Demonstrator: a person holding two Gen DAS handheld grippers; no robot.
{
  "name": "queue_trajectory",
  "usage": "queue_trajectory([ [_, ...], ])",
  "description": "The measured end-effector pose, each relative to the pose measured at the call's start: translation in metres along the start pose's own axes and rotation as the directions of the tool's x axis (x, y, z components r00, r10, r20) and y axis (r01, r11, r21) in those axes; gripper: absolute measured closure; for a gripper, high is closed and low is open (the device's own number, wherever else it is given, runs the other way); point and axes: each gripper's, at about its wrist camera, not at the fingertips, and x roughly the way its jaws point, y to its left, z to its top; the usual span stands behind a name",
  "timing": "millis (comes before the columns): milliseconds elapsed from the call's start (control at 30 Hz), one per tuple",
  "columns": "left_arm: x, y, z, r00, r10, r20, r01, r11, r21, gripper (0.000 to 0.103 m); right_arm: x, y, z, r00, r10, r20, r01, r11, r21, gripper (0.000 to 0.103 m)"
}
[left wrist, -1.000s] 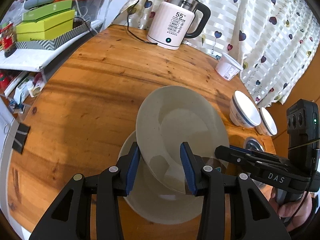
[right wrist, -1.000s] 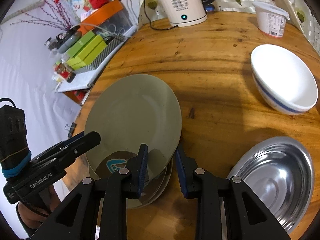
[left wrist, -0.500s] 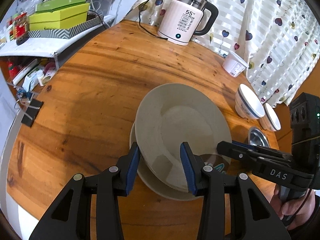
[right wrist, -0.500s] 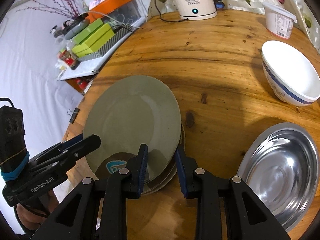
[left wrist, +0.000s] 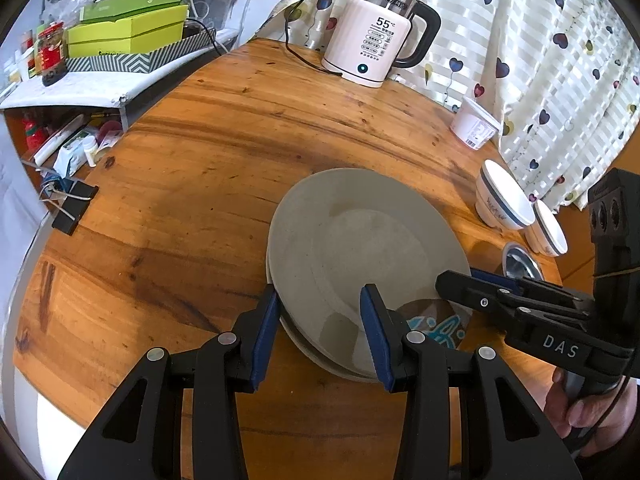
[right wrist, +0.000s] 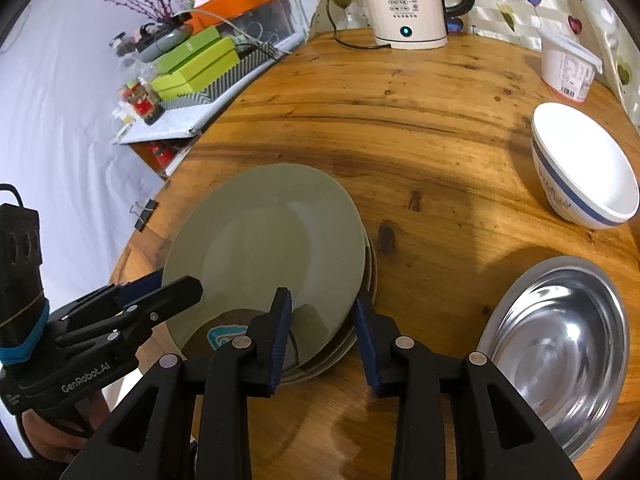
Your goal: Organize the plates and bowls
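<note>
Step in hand: you are setting the round grey-green ceramic plate point(left wrist: 360, 240) onto the stack of plates point(right wrist: 360, 320) near the table's point(left wrist: 200, 160) front edge; judged from its near-flush seat, it is almost down.
Left gripper point(left wrist: 320, 328): your fingers point(left wrist: 264, 328) stand spread either side of the plate's near rim; whether the pads press on it I cannot tell.
Right gripper point(right wrist: 322, 330): your fingers point(right wrist: 280, 328) are opening, with the plate rim between them and the pads just off it.
Doing it well: let both sides go evenly, so the top plate drops level and does not slide off centre; draw the fingers back along the rim line, not up.
Where it points: the plate lies face up, nearly flat. Being round, it has no long axis; its brown and blue decorated patch point(left wrist: 436, 320) faces the near edge.
Left to sort: the white blue-banded bowl point(right wrist: 584, 176) and the steel bowl point(right wrist: 556, 340) sit apart on the right.
Risk: a dragged pad may shift the stack towards the edge.
</note>
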Motion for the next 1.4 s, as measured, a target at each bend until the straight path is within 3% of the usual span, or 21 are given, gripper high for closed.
queue_trajectory([
  [667,0.0027,0.0034,-0.0047,1.000,0.007,-0.008,-0.007,1.000,-0.007,0.061,-0.0001,0.0064,-0.0058,1.000,-0.025,0.007,0.025,0.999,-0.041,0.069],
  [1100,0.0009,0.0061,-0.0017,1.000,0.005,0.026,-0.004,1.000,-0.014,0.061,-0.0052,-0.0029,-0.0067,0.999,-0.036,0.036,0.037,0.999,-0.027,0.069],
  [1400,0.0021,0.0008,-0.0016,1.000,0.018,0.023,-0.018,1.000,-0.006,0.061,-0.0043,-0.0014,-0.0074,0.999,-0.022,0.035,0.023,0.999,-0.042,0.073],
])
